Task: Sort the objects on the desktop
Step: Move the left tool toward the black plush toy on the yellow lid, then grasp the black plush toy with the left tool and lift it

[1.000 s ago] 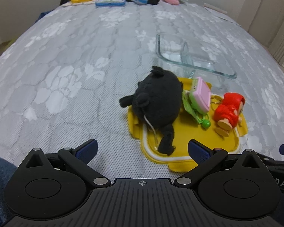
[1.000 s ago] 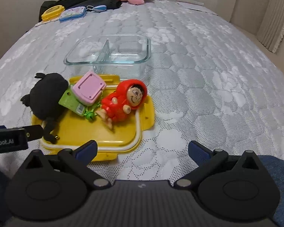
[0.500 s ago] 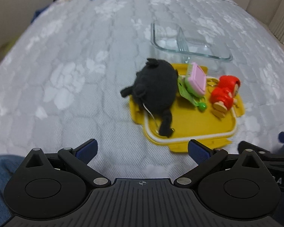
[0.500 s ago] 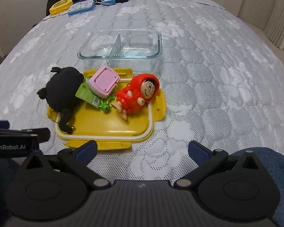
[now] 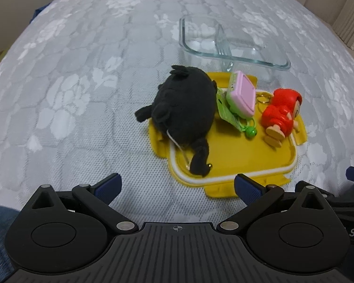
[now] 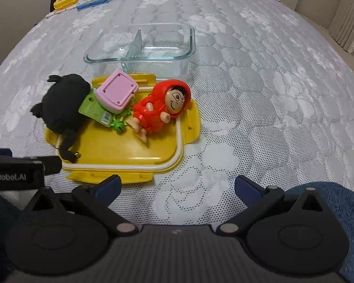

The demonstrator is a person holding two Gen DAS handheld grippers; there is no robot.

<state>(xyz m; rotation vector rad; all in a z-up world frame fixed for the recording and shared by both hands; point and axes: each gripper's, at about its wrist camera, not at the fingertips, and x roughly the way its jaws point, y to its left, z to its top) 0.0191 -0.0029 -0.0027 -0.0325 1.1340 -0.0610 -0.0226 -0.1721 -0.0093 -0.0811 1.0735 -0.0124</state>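
Fingers (image 5: 107, 185) on both grippers gape wide, holding nothing; black plush (image 5: 185, 108) left of the glass box (image 5: 280, 64) looks squishy, so pinch its belly.

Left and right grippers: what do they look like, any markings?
Both are matte black: ribbed centre plate, two round discs, silver pivot screws, blue pads on the fingers. Left gripper bears a crosshair mark, and white "enRobot.AI" lettering on its side. Right gripper looks the same.
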